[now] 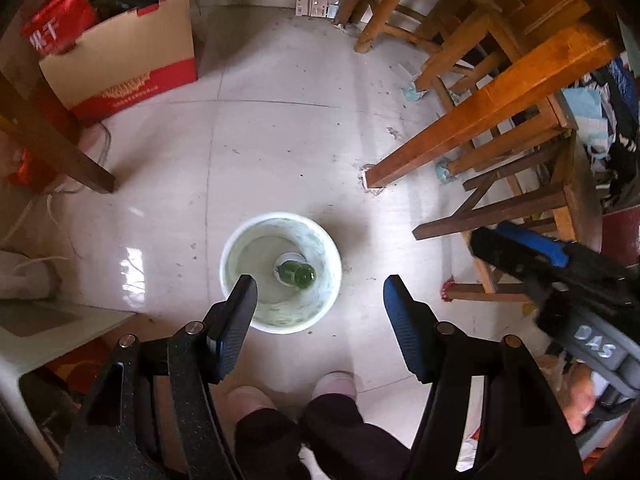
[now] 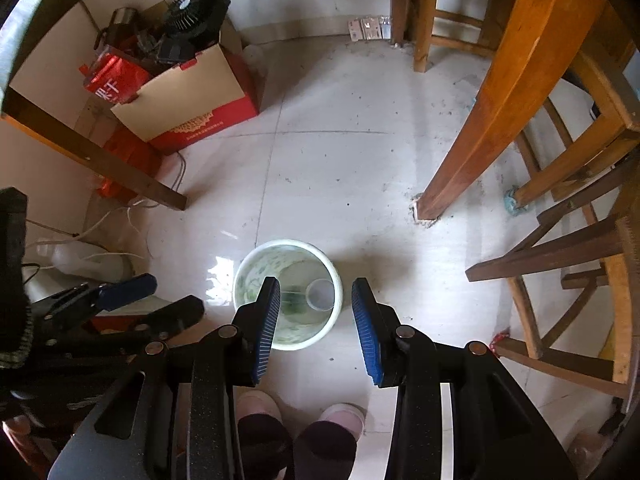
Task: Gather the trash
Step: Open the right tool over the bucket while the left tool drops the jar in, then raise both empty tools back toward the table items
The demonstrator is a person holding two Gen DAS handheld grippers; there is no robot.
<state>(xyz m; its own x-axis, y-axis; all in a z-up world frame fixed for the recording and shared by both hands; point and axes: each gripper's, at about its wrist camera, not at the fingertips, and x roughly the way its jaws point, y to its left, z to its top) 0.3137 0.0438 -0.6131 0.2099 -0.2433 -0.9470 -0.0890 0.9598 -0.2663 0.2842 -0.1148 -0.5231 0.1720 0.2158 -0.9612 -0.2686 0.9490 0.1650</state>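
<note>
A white round bin (image 1: 240,240) stands on the tiled floor, also in the right wrist view (image 2: 338,276). Inside it lie a green bottle (image 1: 299,273) and a clear plastic cup (image 2: 321,293). My left gripper (image 1: 320,292) is open and empty, held above the bin's near side. My right gripper (image 2: 314,300) is open and empty above the bin; it also shows at the right edge of the left wrist view (image 1: 520,252). The left gripper shows at the left in the right wrist view (image 2: 120,292).
A wooden table leg (image 1: 460,132) and stools (image 1: 520,200) stand to the right. A red and tan cardboard box (image 1: 120,68) full of items sits at the back left. A dark wooden leg (image 1: 56,140) stands on the left. The person's feet (image 1: 296,392) are near the bin.
</note>
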